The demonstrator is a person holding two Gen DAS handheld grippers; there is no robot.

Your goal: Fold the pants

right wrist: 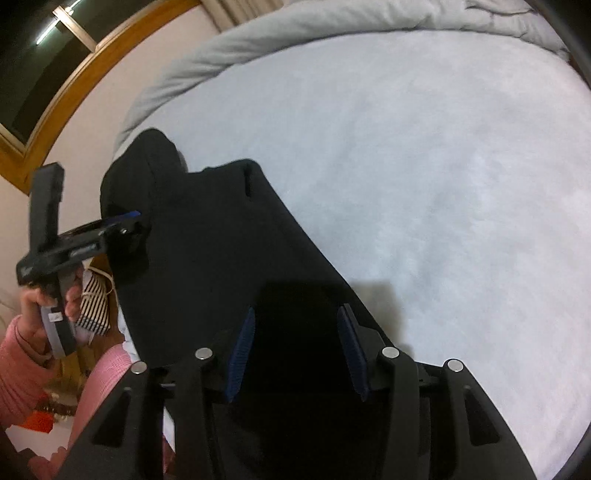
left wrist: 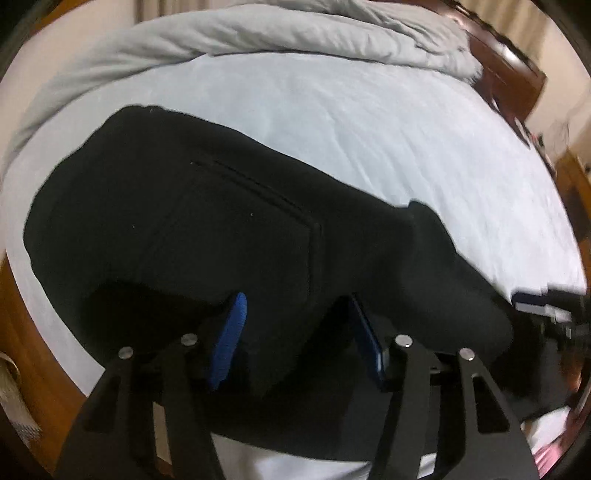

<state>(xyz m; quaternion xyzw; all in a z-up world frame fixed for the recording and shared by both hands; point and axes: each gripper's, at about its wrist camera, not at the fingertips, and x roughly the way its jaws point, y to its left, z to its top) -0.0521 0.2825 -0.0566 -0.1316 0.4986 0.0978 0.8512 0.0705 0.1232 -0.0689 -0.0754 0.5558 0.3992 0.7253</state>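
Observation:
Black pants (left wrist: 207, 229) lie folded on the pale blue bed sheet (left wrist: 369, 129), a back pocket seam showing on top. My left gripper (left wrist: 295, 317) is open, its blue pads (left wrist: 229, 339) spread over the near edge of the pants with cloth between them. In the right wrist view the pants (right wrist: 221, 251) run from the near edge toward the far left. My right gripper (right wrist: 295, 321) is open over the pants' near end. The left gripper (right wrist: 125, 221) shows there at the pants' left edge, held by a hand.
A grey duvet (left wrist: 258, 33) is bunched along the far side of the bed. A dark wooden headboard (left wrist: 509, 74) stands at the far right. A wooden window frame (right wrist: 55, 99) and a striped bag (right wrist: 92, 302) lie off the bed's left side.

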